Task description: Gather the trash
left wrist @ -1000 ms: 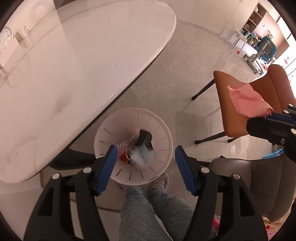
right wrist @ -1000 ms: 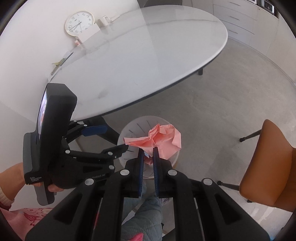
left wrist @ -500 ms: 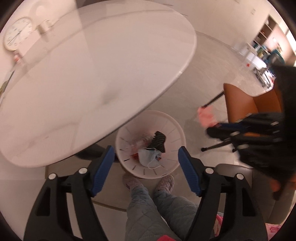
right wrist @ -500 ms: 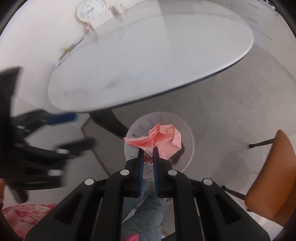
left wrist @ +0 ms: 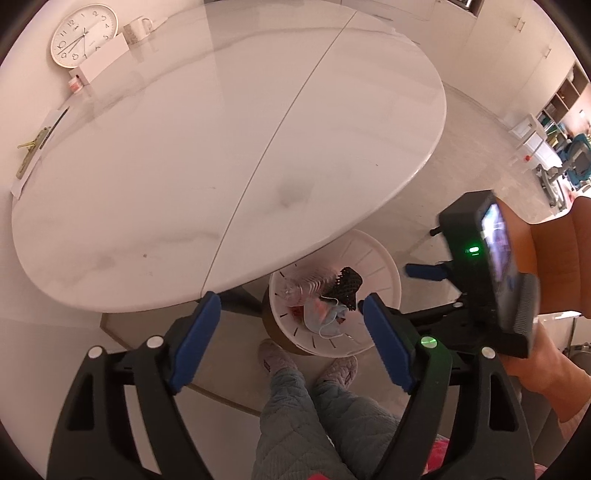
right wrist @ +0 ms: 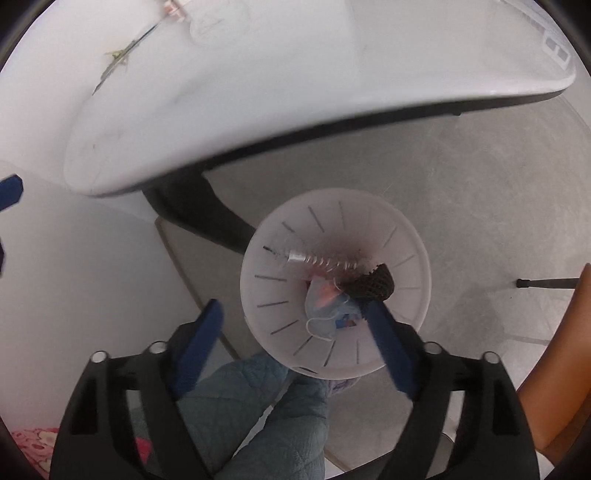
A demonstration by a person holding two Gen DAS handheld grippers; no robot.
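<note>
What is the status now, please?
Both grippers opening, nothing between: left, right. Bin holds trash, below right gripper. Nothing in the way.

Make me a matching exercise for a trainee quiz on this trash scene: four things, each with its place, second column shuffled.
Things:
1. clock
2. black mesh item
3. white bin
4. mug

Places:
A. on the floor, partly under the table's edge
B. inside the bin
C. far side of the table, just right of the clock
D. far left end of the table

Pairs: 1-D, 2-B, 3-A, 4-C
</note>
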